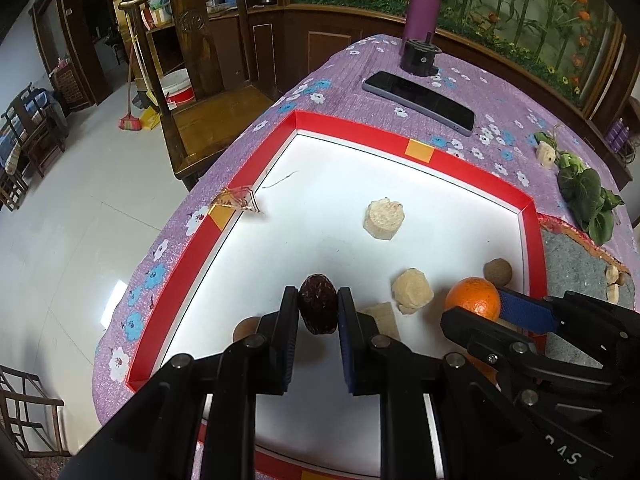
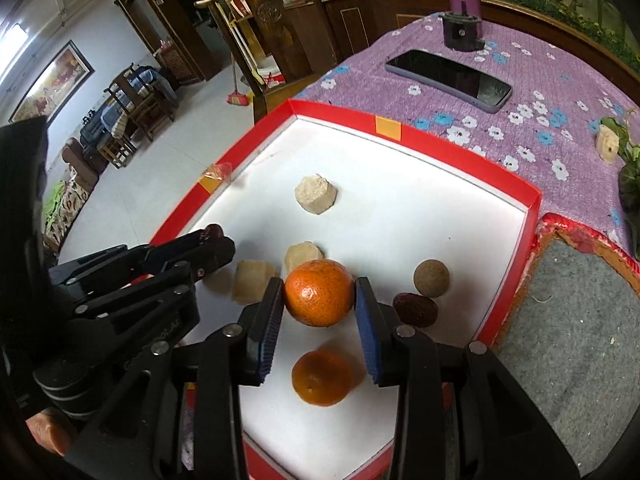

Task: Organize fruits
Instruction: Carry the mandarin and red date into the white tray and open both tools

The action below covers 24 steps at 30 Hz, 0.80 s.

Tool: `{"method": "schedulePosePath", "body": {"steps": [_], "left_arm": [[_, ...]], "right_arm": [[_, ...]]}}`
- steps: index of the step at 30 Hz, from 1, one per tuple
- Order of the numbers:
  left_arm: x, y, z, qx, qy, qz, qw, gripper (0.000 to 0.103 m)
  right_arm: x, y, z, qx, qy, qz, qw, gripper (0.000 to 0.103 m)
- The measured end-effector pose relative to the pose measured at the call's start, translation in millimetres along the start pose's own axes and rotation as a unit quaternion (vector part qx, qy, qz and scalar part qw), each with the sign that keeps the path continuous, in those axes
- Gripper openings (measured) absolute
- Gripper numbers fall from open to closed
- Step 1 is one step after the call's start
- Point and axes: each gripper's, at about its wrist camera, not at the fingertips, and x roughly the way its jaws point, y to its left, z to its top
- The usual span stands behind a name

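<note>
A red-rimmed white tray point(image 1: 472, 170) lies on the purple flowered tablecloth. My left gripper point(image 1: 319, 309) is shut on a dark red date point(image 1: 318, 308) over the tray's near left part. It also shows in the right wrist view point(image 2: 208, 236). My right gripper point(image 2: 320, 300) is shut on an orange tangerine point(image 2: 319, 298), held above the tray. It also shows in the left wrist view point(image 1: 474, 298). A second tangerine point(image 2: 322, 378), another date point(image 2: 414, 309) and a brown round fruit point(image 2: 431, 277) lie in the tray point(image 2: 472, 160).
Several beige chunks point(image 1: 383, 219) point(image 2: 316, 194) lie in the tray. A phone point(image 1: 418, 102), a purple bottle point(image 1: 424, 4) and a black holder point(image 1: 420, 56) stand behind it. Green leaves point(image 1: 586, 196) and a grey mat point(image 2: 576, 336) lie to the right. A wooden chair point(image 1: 200, 80) stands at the left.
</note>
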Motion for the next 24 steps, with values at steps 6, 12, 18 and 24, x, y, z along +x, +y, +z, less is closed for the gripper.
{"method": "schedulePosePath", "body": {"steps": [6, 12, 18, 24], "left_arm": [[5, 1, -1, -0.002, 0.006, 0.002, 1.0000, 0.017], [10, 2, -4, -0.002, 0.011, 0.007, 0.9999, 0.018], [10, 2, -5, -0.003, 0.011, 0.007, 0.9999, 0.018], [1, 4, -4, -0.010, -0.006, 0.015, 0.9998, 0.039]], "right_arm": [[8, 1, -2, -0.001, 0.009, -0.005, 1.000, 0.038], [13, 0, -4, 0.003, 0.014, -0.009, 1.000, 0.038], [9, -3, -4, 0.013, 0.009, -0.010, 1.000, 0.047], [-7, 1, -2, 0.012, -0.020, -0.012, 1.000, 0.063]]}}
